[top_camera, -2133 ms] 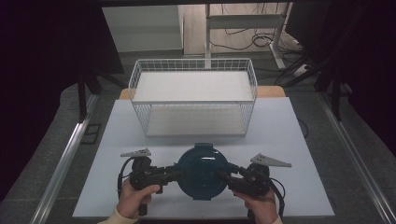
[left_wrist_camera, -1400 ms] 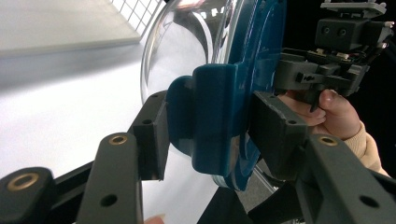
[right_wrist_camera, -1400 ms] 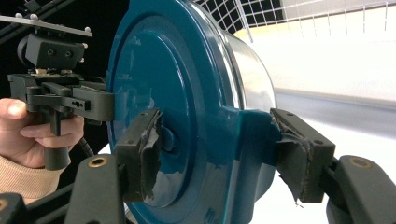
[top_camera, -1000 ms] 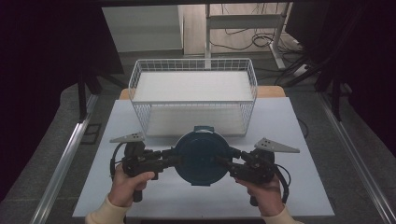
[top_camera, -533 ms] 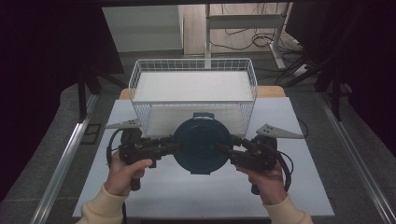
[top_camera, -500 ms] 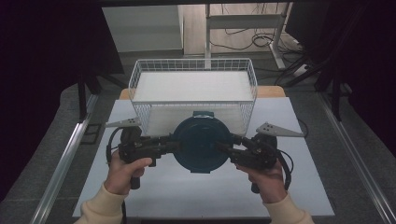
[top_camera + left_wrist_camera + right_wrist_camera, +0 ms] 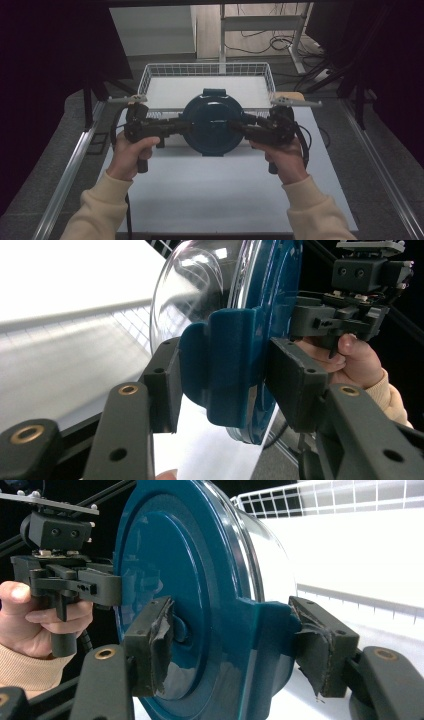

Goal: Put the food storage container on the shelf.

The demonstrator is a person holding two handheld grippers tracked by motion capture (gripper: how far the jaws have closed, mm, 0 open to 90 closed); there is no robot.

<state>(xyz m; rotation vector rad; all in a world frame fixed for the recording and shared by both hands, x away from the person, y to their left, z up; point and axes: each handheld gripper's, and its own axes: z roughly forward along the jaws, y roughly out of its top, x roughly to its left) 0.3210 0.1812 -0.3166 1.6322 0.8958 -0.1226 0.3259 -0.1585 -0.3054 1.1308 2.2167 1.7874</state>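
Note:
A round container with a dark teal lid (image 7: 212,125) and a clear bowl (image 7: 195,285) hangs in the air between both grippers, just in front of the wire basket (image 7: 150,75). My left gripper (image 7: 187,126) is shut on the teal latch tab (image 7: 225,370) at the lid's left side, one jaw on each face. My right gripper (image 7: 235,126) is shut on the matching tab (image 7: 260,630) at the right side. In the left gripper view the left gripper (image 7: 227,385) faces the right gripper (image 7: 320,325). The right gripper (image 7: 235,645) has the left gripper (image 7: 107,590) behind the lid.
The white wire basket stands at the back of the white table (image 7: 215,190), its floor bare. Metal rails (image 7: 70,170) run along both table sides. Dark floor and cables lie beyond the basket.
Both hands have risen and moved away from the person toward the basket, carrying the container up off the table between them. Both grips look the same.

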